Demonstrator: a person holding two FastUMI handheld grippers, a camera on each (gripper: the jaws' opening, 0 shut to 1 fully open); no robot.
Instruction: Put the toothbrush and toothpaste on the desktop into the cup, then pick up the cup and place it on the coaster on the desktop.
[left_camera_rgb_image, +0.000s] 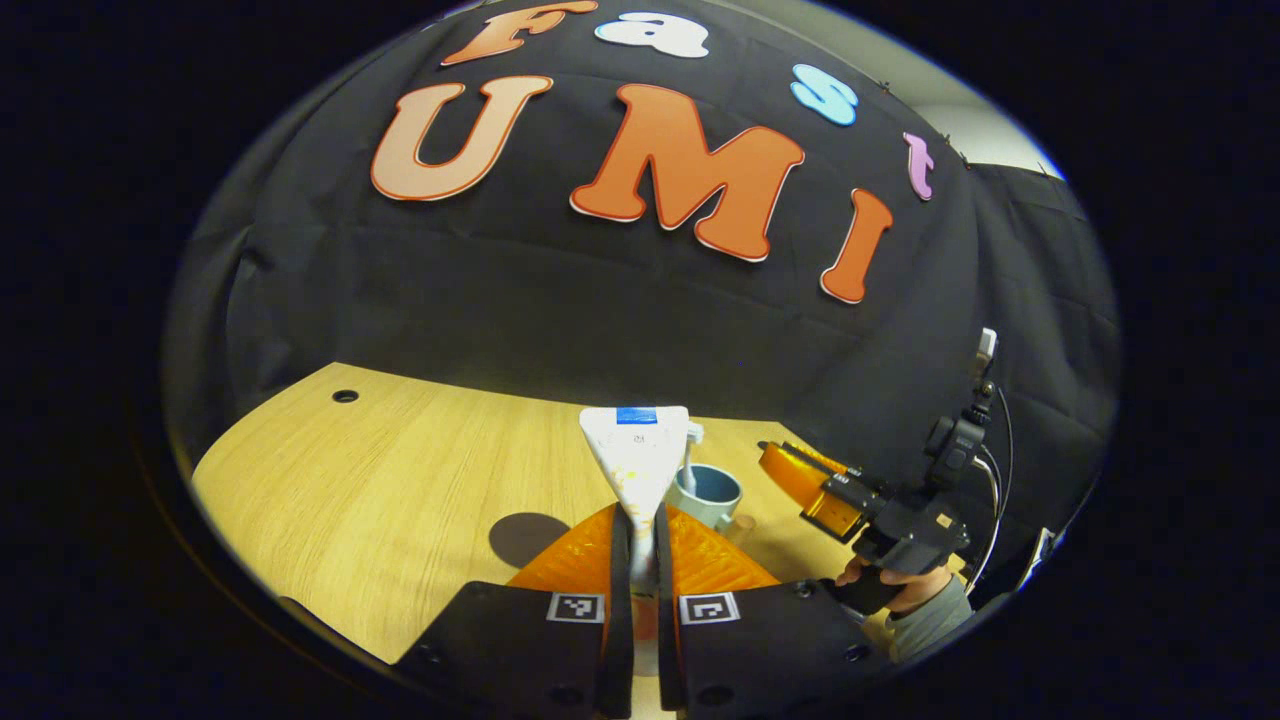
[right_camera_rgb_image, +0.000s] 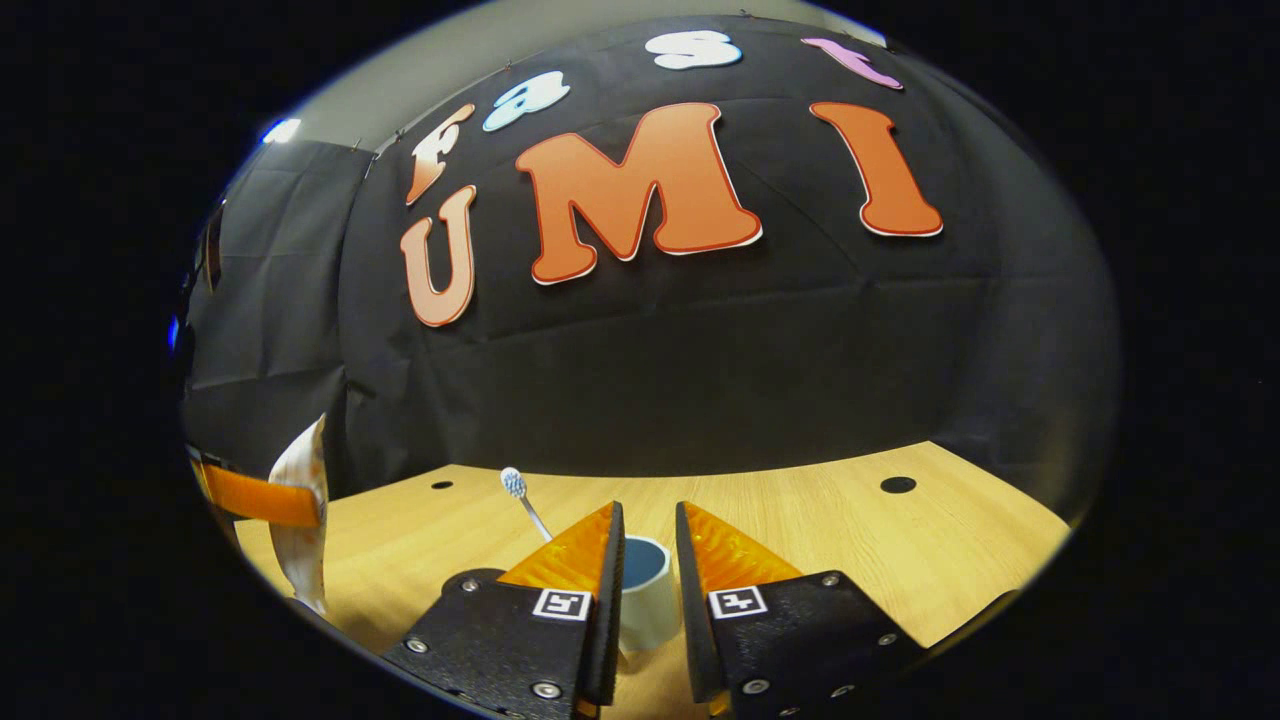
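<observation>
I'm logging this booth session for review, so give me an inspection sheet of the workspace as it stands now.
Surface: wooden desktop with round cable holes.
Job's things: toothbrush standing in the cup; toothpaste held above the desktop; dark round coaster bare.
Clutter: nothing seen.
Grippers: left gripper shut on the toothpaste; right gripper with fingers either side of the cup, contact unclear.
Cables: black leads on the right gripper's rig.
Surroundings: black cloth wall.
</observation>
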